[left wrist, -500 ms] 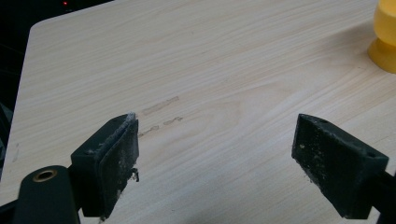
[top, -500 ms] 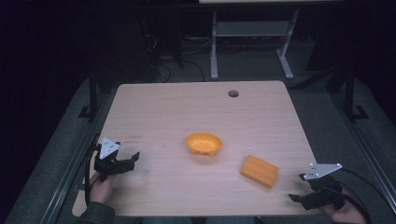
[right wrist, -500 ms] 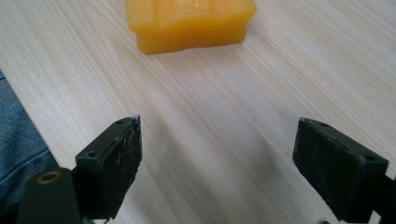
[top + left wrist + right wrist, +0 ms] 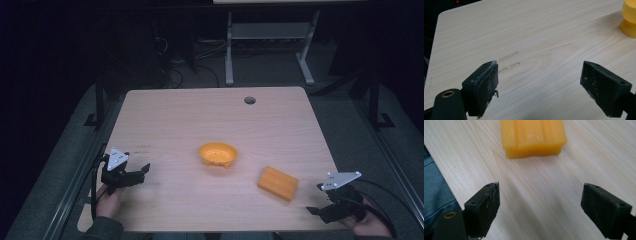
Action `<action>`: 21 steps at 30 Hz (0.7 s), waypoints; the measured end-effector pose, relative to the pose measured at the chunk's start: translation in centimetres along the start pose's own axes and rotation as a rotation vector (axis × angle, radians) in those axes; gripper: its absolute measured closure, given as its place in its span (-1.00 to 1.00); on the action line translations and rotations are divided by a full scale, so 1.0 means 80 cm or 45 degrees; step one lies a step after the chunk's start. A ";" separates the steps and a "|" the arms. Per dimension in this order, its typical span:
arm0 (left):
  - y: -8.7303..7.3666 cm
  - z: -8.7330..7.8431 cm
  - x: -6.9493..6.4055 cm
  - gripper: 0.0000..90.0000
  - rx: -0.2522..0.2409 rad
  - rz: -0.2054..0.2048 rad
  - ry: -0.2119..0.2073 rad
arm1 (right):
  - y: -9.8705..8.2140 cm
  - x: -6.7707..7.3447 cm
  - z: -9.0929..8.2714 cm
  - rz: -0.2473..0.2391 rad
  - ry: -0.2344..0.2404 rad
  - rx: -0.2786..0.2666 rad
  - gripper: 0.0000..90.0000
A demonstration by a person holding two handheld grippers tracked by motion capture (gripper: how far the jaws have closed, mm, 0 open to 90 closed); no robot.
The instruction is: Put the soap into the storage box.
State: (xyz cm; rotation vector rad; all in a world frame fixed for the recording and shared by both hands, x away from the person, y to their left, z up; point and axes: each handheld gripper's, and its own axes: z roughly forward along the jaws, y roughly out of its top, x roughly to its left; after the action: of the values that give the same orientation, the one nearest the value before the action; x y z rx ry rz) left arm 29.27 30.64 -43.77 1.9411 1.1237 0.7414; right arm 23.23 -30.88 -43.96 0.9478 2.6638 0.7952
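An orange bowl (image 4: 218, 154) stands upright near the middle of the wooden table (image 4: 200, 115). To its right, nearer the front, lies a flat orange block (image 4: 278, 183). My left gripper (image 4: 142, 173) hovers open at the front left, well left of the bowl. In the left gripper view its jaws (image 4: 539, 72) are spread over bare wood, with the bowl (image 4: 630, 20) at the top right edge. My right gripper (image 4: 316, 199) is open at the front right corner, just right of the block. In the right gripper view the block (image 4: 532, 136) lies ahead of the open gripper (image 4: 540, 192), with nothing between its jaws.
A round cable hole (image 4: 249, 100) sits near the table's far edge. Behind the table stands a metal desk frame (image 4: 230, 45) on a dark floor. Faint smudges (image 4: 509, 56) mark the wood ahead of the left gripper. Blue cloth (image 4: 436, 192) shows past the table's front edge.
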 end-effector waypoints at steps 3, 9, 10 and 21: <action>0.000 0.001 0.001 -0.69 0.001 -0.002 -0.002 | 0.008 0.000 -0.002 -0.016 0.004 0.002 -0.66; 0.000 0.001 0.001 -0.69 0.000 -0.003 -0.004 | 0.024 0.002 -0.001 -0.049 0.014 0.004 -0.67; 0.000 0.001 0.001 -0.69 0.001 -0.003 -0.003 | 0.027 0.002 -0.001 -0.053 0.019 0.006 -0.67; 0.000 0.001 0.001 -0.69 0.002 -0.004 -0.004 | 0.054 0.005 0.005 -0.102 0.040 0.022 -0.67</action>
State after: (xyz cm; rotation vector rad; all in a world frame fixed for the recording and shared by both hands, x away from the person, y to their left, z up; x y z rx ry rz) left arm 29.38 30.70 -43.82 1.9409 1.1250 0.7356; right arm 25.35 -27.66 -41.95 0.8330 2.7206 0.7772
